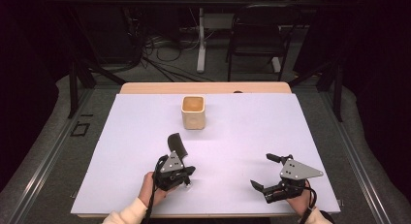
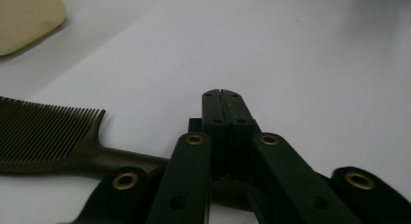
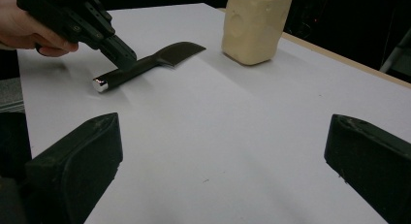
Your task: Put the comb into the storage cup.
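a: left gripper (image 1: 186, 171) is down on the comb (image 1: 177, 144), jaws pressed together over its handle. in the left gripper view the tips meet with no gap and the handle runs underneath them, so whether it's truly pinched or just pinned under them, i can't quite tell.

b: where's the comb, clock-wise?

a: from the middle of the white table (image 1: 242, 132), about seven o'clock. teeth end points up toward twelve, at the cup (image 1: 193, 112); handle end toward six, under the gripper. comb and cup are well apart.

b: and the right gripper (image 1: 264, 171)?

a: spread wide, nothing between the jaws, parked near five o'clock. in its own view both pads stand far apart over bare table.

b: how will that comb handle?

a: i'd judge it light and stiff, hard plastic, lying flat. the handle looks smooth and rounded with a shiny cap at the end (image 3: 100, 84), so it could slip or roll in a pinch. the fine teeth (image 2: 43, 129) look like the part to spare. best hold, to my eye, is mid-handle, squeezing across its width.

b: count it up.

a: one comb, one cup, two grippers, one table. the cup stands upright at about twelve o'clock, and looks empty from above.
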Motion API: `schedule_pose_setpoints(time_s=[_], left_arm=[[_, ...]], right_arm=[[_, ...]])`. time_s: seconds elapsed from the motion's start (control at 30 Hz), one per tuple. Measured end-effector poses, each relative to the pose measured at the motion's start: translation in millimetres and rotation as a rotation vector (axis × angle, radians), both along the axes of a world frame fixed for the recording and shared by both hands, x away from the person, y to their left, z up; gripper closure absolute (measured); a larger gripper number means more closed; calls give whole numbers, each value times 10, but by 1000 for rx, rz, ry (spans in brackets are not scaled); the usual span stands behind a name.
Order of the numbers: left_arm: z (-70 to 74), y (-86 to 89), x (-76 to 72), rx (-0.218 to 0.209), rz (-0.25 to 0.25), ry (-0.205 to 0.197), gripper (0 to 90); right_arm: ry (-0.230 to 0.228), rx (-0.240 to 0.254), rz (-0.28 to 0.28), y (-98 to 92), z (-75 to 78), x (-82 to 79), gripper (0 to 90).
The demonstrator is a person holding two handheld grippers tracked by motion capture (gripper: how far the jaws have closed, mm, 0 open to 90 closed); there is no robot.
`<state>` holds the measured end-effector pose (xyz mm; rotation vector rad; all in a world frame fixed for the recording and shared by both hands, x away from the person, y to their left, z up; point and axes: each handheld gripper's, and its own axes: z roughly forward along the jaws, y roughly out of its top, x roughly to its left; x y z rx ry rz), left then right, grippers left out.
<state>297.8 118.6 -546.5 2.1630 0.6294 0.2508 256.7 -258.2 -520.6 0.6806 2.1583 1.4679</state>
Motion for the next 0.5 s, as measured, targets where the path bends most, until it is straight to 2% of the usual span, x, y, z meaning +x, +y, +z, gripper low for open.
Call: schedule_pose_setpoints(time_s=[0.4, 0.5], left_arm=[[-49, 4, 6, 65, -39, 97, 900], [-50, 22, 8, 62, -38, 110, 900]], right_arm=[[1, -4, 2, 8, -1, -2, 0], [0, -4, 2, 4, 1, -4, 0]])
